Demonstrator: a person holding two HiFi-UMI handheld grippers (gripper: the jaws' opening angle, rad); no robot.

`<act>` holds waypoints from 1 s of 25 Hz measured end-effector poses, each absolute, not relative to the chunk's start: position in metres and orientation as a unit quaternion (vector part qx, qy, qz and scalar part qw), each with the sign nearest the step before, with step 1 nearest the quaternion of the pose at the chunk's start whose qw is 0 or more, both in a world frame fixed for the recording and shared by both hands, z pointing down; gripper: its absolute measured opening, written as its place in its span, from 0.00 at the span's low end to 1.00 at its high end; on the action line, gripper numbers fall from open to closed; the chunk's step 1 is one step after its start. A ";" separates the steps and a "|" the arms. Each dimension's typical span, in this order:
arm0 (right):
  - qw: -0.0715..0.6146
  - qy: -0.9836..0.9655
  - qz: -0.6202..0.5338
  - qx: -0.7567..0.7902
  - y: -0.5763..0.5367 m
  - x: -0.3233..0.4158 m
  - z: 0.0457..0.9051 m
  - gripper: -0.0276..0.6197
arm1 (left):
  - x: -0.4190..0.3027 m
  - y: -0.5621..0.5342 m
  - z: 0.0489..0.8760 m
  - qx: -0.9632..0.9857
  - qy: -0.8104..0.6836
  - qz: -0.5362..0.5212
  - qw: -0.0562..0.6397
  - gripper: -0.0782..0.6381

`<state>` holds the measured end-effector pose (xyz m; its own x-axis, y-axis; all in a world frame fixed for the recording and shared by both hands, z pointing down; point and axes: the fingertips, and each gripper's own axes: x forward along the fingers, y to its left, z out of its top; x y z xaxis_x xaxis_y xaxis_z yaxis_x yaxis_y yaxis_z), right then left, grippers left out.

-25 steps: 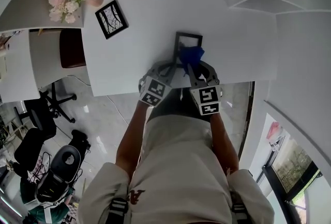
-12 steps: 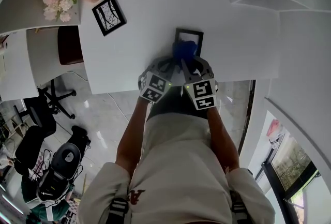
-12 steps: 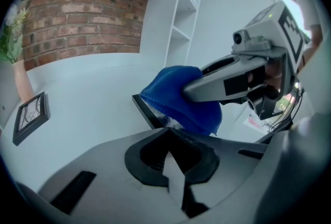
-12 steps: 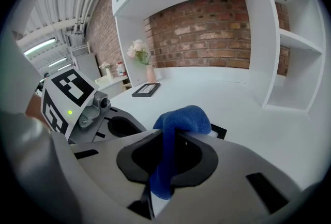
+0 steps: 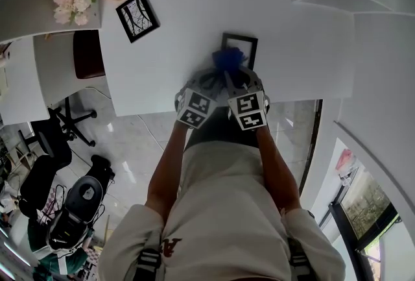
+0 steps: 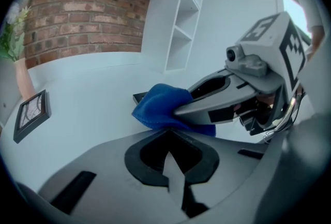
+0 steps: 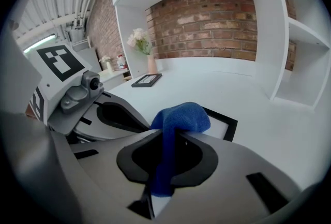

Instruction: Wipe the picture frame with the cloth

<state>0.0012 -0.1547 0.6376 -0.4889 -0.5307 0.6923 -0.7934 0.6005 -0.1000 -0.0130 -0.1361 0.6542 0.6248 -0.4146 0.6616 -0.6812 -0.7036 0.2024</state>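
- Right gripper (image 7: pixel 166 137) — jaws clamped on the blue cloth (image 7: pixel 182 116); its bunched end lies over the near edge of the picture frame (image 7: pixel 226 125) just ahead (flat on the table (image 7: pixel 269 109)).
- Left gripper (image 6: pixel 168 137) — jaws together, nothing between them, just beside the cloth.

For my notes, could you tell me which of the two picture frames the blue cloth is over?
The nearer frame, partly hidden by the cloth; the other frame lies uncovered beside the flowers.
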 end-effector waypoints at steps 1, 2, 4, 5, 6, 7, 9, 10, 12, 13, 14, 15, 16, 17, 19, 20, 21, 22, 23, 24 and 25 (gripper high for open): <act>0.318 -0.835 0.208 0.397 -0.154 0.004 0.640 0.10 | -0.013 -0.136 0.654 0.873 -0.314 0.298 0.224 0.11; 0.320 -0.833 0.209 0.400 -0.153 0.006 0.641 0.10 | -0.012 -0.135 0.654 0.873 -0.315 0.298 0.224 0.11; 0.322 -0.829 0.215 0.405 -0.153 0.012 0.642 0.10 | -0.013 -0.135 0.654 0.872 -0.316 0.298 0.225 0.11; 0.323 -0.826 0.216 0.408 -0.153 0.015 0.642 0.10 | -0.013 -0.135 0.654 0.872 -0.317 0.298 0.225 0.11; 0.324 -0.824 0.217 0.411 -0.153 0.018 0.642 0.10 | -0.014 -0.135 0.655 0.871 -0.318 0.299 0.225 0.11; 0.324 -0.822 0.218 0.414 -0.153 0.021 0.642 0.10 | -0.014 -0.135 0.656 0.871 -0.318 0.300 0.226 0.11; 0.326 -0.818 0.219 0.420 -0.153 0.029 0.641 0.10 | -0.015 -0.135 0.657 0.869 -0.319 0.302 0.226 0.11; 0.326 -0.816 0.220 0.424 -0.152 0.034 0.641 0.10 | -0.014 -0.134 0.657 0.869 -0.320 0.302 0.226 0.11; 0.325 -0.812 0.223 0.431 -0.151 0.043 0.640 0.10 | -0.014 -0.134 0.657 0.869 -0.321 0.301 0.226 0.11; 0.323 -0.810 0.226 0.435 -0.151 0.046 0.640 0.10 | -0.014 -0.135 0.657 0.869 -0.321 0.301 0.226 0.11; 0.322 -0.808 0.228 0.438 -0.151 0.049 0.640 0.10 | -0.014 -0.135 0.656 0.869 -0.321 0.300 0.227 0.11; 0.321 -0.806 0.229 0.442 -0.151 0.052 0.639 0.10 | -0.014 -0.136 0.656 0.869 -0.321 0.299 0.228 0.11; 0.320 -0.804 0.229 0.445 -0.151 0.056 0.638 0.10 | -0.014 -0.136 0.656 0.869 -0.321 0.298 0.228 0.11; 0.320 -0.802 0.228 0.449 -0.151 0.059 0.637 0.10 | -0.014 -0.136 0.656 0.869 -0.322 0.299 0.228 0.11; 0.320 -0.799 0.225 0.456 -0.152 0.067 0.637 0.10 | -0.015 -0.135 0.658 0.867 -0.323 0.302 0.227 0.11; 0.321 -0.797 0.225 0.459 -0.152 0.071 0.636 0.10 | -0.016 -0.135 0.659 0.867 -0.324 0.304 0.227 0.11; 0.322 -0.795 0.224 0.462 -0.151 0.076 0.636 0.10 | -0.016 -0.135 0.659 0.867 -0.325 0.303 0.226 0.11; 0.323 -0.793 0.223 0.466 -0.151 0.080 0.636 0.10 | -0.015 -0.136 0.658 0.868 -0.324 0.302 0.225 0.11; 0.323 -0.791 0.222 0.470 -0.151 0.085 0.635 0.10 | -0.015 -0.135 0.658 0.868 -0.324 0.302 0.226 0.11; 0.324 -0.788 0.222 0.475 -0.151 0.090 0.635 0.10 | -0.015 -0.135 0.659 0.867 -0.324 0.304 0.226 0.11; 0.326 -0.784 0.223 0.479 -0.151 0.094 0.635 0.10 | -0.016 -0.135 0.659 0.867 -0.324 0.304 0.227 0.11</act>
<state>0.0943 -0.1505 0.6353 -0.3295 -0.6053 0.7247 -0.8963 0.4417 -0.0386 -0.0158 -0.1350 0.6591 0.6048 -0.4233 0.6746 -0.6997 -0.6870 0.1962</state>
